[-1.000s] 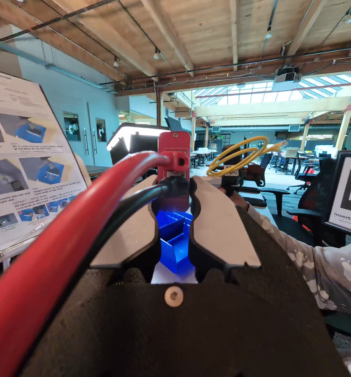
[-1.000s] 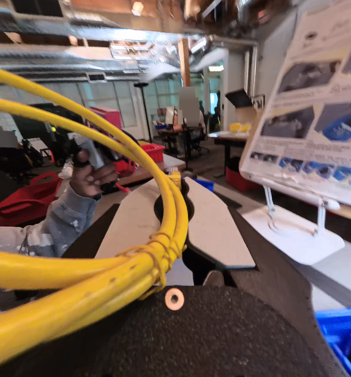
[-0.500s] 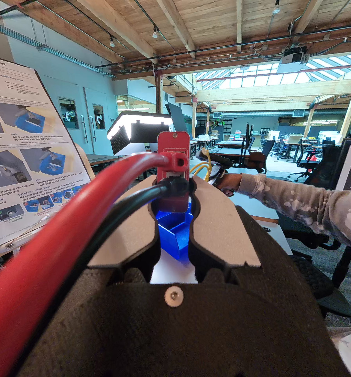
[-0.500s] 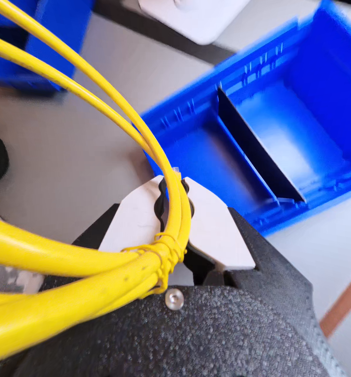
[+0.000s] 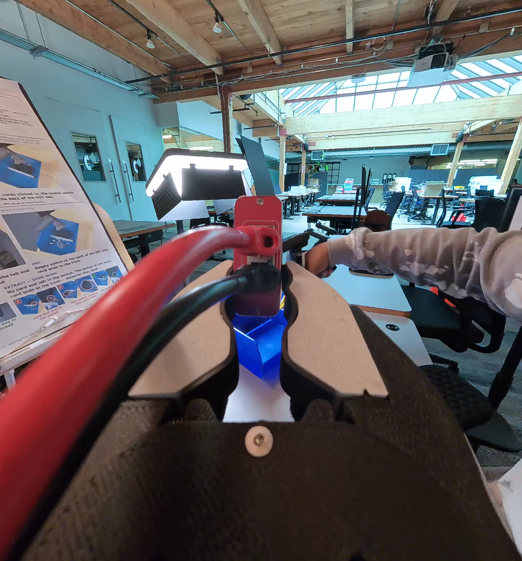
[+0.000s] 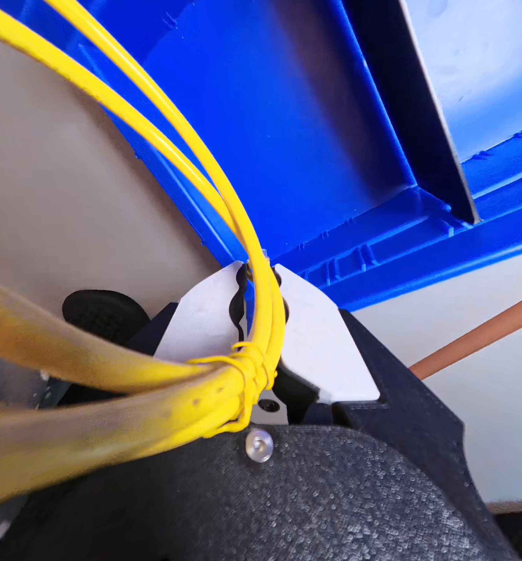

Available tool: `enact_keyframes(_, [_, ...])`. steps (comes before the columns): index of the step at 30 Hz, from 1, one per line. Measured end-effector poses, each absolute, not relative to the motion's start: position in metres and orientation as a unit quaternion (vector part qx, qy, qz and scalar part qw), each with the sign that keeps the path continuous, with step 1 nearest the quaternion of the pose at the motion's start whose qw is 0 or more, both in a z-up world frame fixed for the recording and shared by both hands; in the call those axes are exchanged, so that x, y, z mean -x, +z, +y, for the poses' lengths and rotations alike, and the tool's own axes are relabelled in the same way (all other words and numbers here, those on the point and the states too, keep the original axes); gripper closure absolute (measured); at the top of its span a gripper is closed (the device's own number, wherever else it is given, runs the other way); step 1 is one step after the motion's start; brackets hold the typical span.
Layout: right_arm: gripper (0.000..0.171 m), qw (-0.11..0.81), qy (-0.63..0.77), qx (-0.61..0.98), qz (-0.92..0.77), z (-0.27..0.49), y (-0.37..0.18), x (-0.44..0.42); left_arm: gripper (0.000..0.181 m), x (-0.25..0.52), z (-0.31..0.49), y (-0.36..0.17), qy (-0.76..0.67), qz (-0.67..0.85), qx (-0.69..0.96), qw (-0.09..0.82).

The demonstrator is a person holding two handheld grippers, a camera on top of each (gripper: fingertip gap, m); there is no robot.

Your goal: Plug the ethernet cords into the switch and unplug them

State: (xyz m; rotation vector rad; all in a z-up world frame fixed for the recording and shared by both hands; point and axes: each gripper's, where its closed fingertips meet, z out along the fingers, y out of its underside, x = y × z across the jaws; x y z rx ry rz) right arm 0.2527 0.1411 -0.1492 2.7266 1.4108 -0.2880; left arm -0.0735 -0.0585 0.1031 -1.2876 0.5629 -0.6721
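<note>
Between the pale, matte fingers point(image 5: 323, 328) of the left claw point(image 5: 258, 291) stood the red switch point(image 5: 257, 230), a slim upright slab with rounded corners and a small screw near its top, its lower end pinched from both sides. A thick glossy red cord point(image 5: 101, 328) ran into its upper port through a ribbed red boot, and a thinner black cord point(image 5: 193, 300) entered the port just below; both swept back past the left finger toward the camera. Below the switch, in the gap between the fingers, showed an angular blue bin point(image 5: 261, 340) on a white worktop point(image 5: 372, 291). Left of the claw leaned a laminated instruction sheet point(image 5: 32, 230); to its right a mottled grey sleeve point(image 5: 429, 261) stretched across.

At the right claw point(image 6: 261, 273), the curved white fingers point(image 6: 317, 331) were closed to a narrow slot on the yellow cord point(image 6: 262, 303), whose smooth round strands passed between them. A tight yellow twist tie bundled the strands just behind the fingers, and the loops arced up and left of the claw. Ahead of the tips lay a blue plastic bin point(image 6: 284, 136) with ribbed rim and a dark flat divider point(image 6: 411, 121). It rested on the pale grey worktop point(image 6: 56, 182), which had a brown edge strip.
</note>
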Motion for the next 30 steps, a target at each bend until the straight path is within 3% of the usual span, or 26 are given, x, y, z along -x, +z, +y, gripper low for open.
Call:
enact_keyframes(1, [0.16,0.049,-0.086,-0.884,0.458,0.142,-0.152,-0.254,0.081,0.073,-0.059,0.103,-0.303,0.255,0.58,0.712])
enact_keyframes(2, [0.16,0.073,-0.079,-0.882,0.459,0.141,-0.155,-0.255,0.154,0.074,-0.059,0.103,-0.302,0.256,0.58,0.712])
enact_keyframes(3, [0.161,0.097,-0.069,-0.88,0.459,0.141,-0.158,-0.257,0.154,0.074,-0.059,0.103,-0.302,0.256,0.58,0.712])
enact_keyframes(6, [0.159,0.16,-0.036,-0.873,0.46,0.138,-0.166,-0.265,0.154,0.076,-0.059,0.102,-0.304,0.255,0.58,0.711])
enact_keyframes(9, [0.158,0.168,0.0,-0.871,0.461,0.149,-0.17,-0.27,0.154,0.079,-0.059,0.101,-0.302,0.255,0.582,0.711])
enact_keyframes(11, [0.157,0.122,0.003,-0.877,0.464,0.165,-0.165,-0.262,0.154,0.082,-0.058,0.102,-0.299,0.252,0.582,0.713])
enact_keyframes(16, [0.131,-0.032,0.004,-0.875,0.483,0.206,-0.124,-0.241,0.154,0.088,-0.056,0.102,-0.307,0.239,0.582,0.714])
enact_keyframes(22, [0.126,-0.297,-0.092,-0.804,0.508,0.211,-0.054,-0.166,0.153,0.08,-0.052,0.096,-0.308,0.244,0.589,0.706])
enact_keyframes(24, [0.127,-0.346,-0.125,-0.769,0.523,0.194,-0.041,-0.14,0.152,0.076,-0.05,0.093,-0.31,0.247,0.593,0.701])
enact_keyframes(30, [0.13,-0.384,-0.109,-0.722,0.565,0.172,-0.07,-0.098,0.08,0.066,-0.047,0.087,-0.306,0.256,0.601,0.692])
